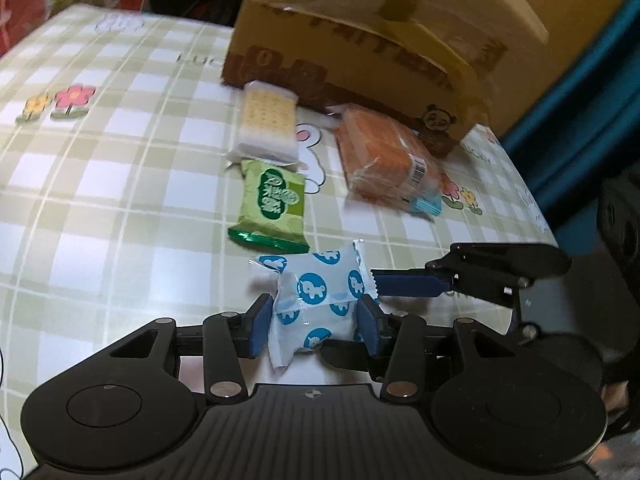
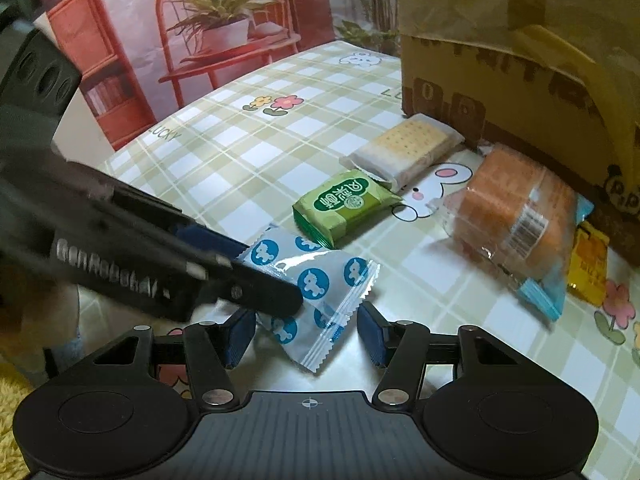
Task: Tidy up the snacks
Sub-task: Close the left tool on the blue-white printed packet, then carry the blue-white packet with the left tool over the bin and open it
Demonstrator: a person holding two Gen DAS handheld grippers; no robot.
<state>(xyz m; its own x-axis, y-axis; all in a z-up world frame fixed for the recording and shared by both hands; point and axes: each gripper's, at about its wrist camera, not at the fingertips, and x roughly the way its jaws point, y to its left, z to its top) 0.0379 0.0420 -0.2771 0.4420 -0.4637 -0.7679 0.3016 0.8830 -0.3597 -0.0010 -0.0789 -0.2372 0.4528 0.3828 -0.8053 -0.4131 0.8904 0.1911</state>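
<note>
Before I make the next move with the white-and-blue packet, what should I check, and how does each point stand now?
1. Left tool grips the white-and-blue packet: ok, both pads seem to press on it.
2. Right tool is placed around the packet: ok, its lower end lies between the pads.
3. Right tool is closed on the packet: not ok, a gap shows beside one pad.
4. Green packet is clear of both tools: ok, it lies apart, further back on the table.
5. Cardboard box is open to receive snacks: cannot tell, its opening is not visible.
</note>
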